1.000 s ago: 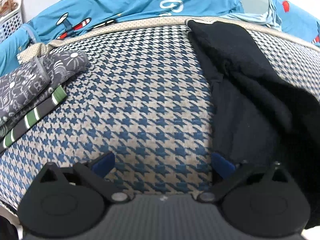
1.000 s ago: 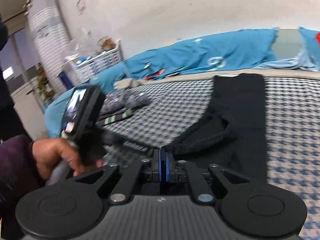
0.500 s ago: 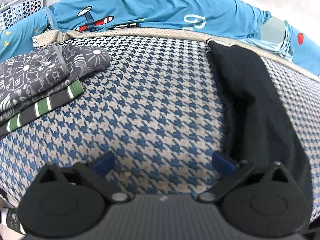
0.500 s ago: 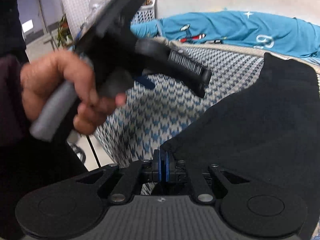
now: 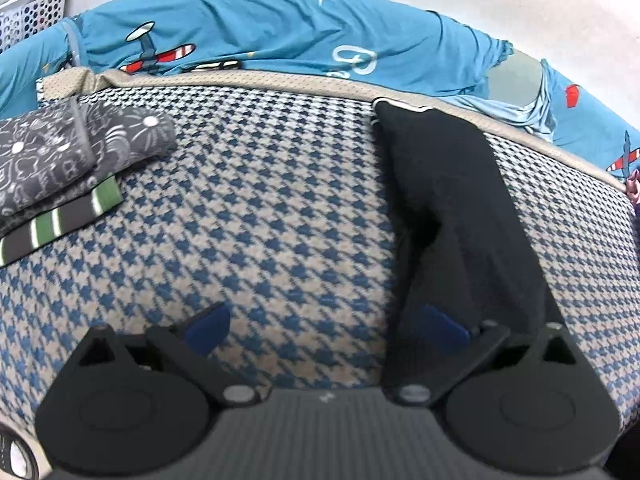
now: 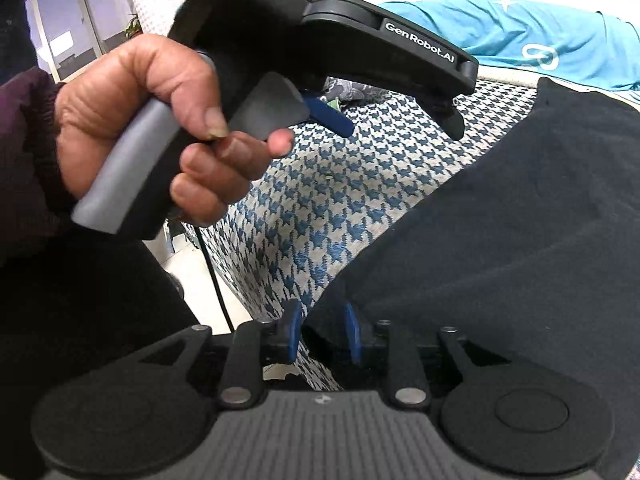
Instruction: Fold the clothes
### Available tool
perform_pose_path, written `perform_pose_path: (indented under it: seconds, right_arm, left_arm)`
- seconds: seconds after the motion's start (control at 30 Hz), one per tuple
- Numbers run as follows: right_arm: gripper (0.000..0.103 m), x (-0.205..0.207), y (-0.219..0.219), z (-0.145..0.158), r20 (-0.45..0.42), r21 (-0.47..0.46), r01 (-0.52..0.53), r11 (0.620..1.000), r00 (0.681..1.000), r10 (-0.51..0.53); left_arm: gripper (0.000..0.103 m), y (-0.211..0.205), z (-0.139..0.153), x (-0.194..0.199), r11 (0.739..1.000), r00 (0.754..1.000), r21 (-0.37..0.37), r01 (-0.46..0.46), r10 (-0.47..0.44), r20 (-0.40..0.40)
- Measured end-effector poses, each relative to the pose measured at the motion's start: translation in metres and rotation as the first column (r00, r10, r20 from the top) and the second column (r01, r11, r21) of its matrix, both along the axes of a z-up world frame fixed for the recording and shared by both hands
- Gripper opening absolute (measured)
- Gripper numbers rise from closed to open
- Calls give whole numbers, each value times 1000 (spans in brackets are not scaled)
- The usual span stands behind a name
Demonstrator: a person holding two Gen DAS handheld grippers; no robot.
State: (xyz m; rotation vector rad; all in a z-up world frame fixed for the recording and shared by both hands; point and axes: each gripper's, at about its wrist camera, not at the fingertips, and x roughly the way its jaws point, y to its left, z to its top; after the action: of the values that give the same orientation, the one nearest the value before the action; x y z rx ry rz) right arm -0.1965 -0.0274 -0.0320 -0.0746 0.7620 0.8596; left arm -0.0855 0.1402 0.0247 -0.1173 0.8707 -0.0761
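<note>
- The bed's houndstooth cover (image 5: 256, 216), blue on cream, fills most of the scene, with a beige mesh border along its far edge.
- Beyond that border a bright blue quilt (image 5: 280, 32) printed with aeroplanes and stars lies bunched against the white wall.
- The black garment (image 6: 520, 216) lies laid out flat on the cover, a long strip running from the near edge of the bed up to the far border; from the left wrist it sits on the right side of the bed (image 5: 452, 200).
- A folded stack sits at the far left of the bed, well apart from the black garment: a grey patterned piece (image 5: 72, 152) on top of a green-striped piece (image 5: 68, 216).
- A white laundry basket (image 5: 36, 12) stands past the bed's corner.
- The left gripper (image 5: 326, 326) hangs over the cover with its jaws spread wide; one blue pad is over bare houndstooth, the other over the near left edge of the black garment, gripping nothing. A hand (image 6: 152, 120) holds its grey handle.
- The right gripper (image 6: 322, 334) is at the garment's near corner by the bed's edge. Its jaws have just been opening; the corner lies loosely between the blue pads, no longer pinched.
</note>
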Motion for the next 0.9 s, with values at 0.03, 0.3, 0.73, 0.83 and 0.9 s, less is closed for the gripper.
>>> perform_pose_path:
  seconds: [0.03,0.3,0.73,0.83,0.9]
  right_arm:
    - [24,0,-2,0,-1,3,6,1000,1000,-6]
    - [25,9,-27,4,2,21,87,996,996,-87]
    - [25,11,-56,5,-12,46,152,987,988,-151]
    - [26,10,-65,5,-9,47,174,984,985,-174]
    - [26,11,-71,5,-9,48,196,979,981,-196]
  left_arm:
    - [103,-2,0,2,1000,1000,-4,1,-1,1]
    - [103,-27,-1,17,999,999,-29,33,-33,9]
    - [103,-61,-23,55,999,999,50,-16,18,-36]
    - [103,-53,-28,60,995,996,64,-70,74,-53]
    - [103,-48,-31,62,992,992,75,-101,106,-66]
